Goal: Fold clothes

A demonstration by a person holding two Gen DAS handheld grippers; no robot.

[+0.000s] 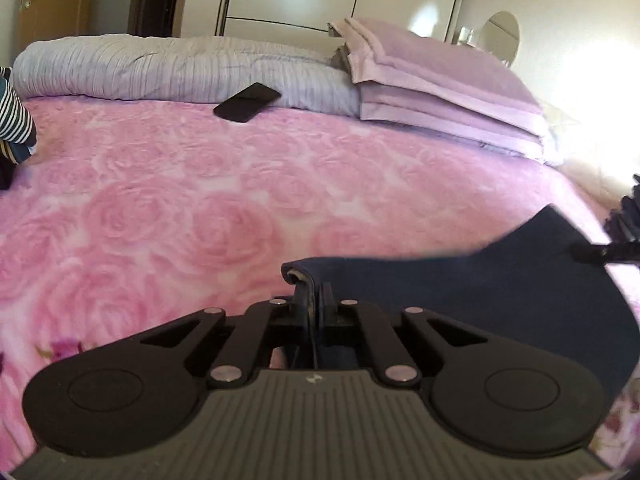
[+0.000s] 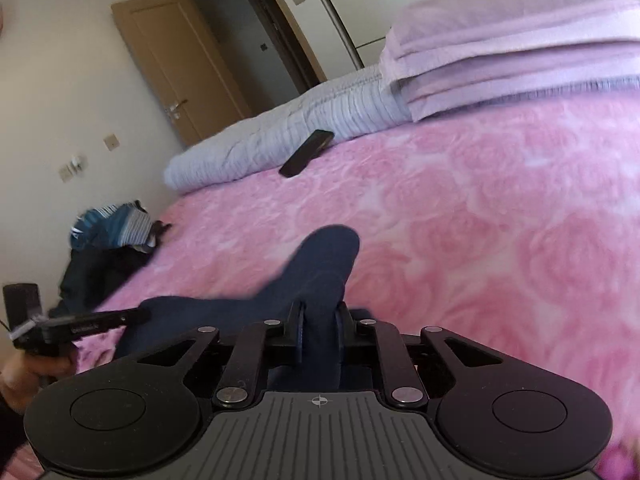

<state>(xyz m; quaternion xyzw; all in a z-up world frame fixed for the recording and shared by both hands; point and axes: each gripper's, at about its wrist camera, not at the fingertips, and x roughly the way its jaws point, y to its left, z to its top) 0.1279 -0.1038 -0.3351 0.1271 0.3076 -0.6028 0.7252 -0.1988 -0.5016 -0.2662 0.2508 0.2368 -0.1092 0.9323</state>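
Both grippers, left [image 1: 311,300] and right [image 2: 319,320], clench jaws on the navy garment [image 1: 500,292].

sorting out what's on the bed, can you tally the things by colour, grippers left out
Dark navy: 1, the sock held between both grippers
Black: 1, the phone
Grey striped: 1, the rolled duvet
Lilac: 1, the stack of folded bedding
Blue and white striped: 1, the clothes pile at the bed's edge
Total: 5
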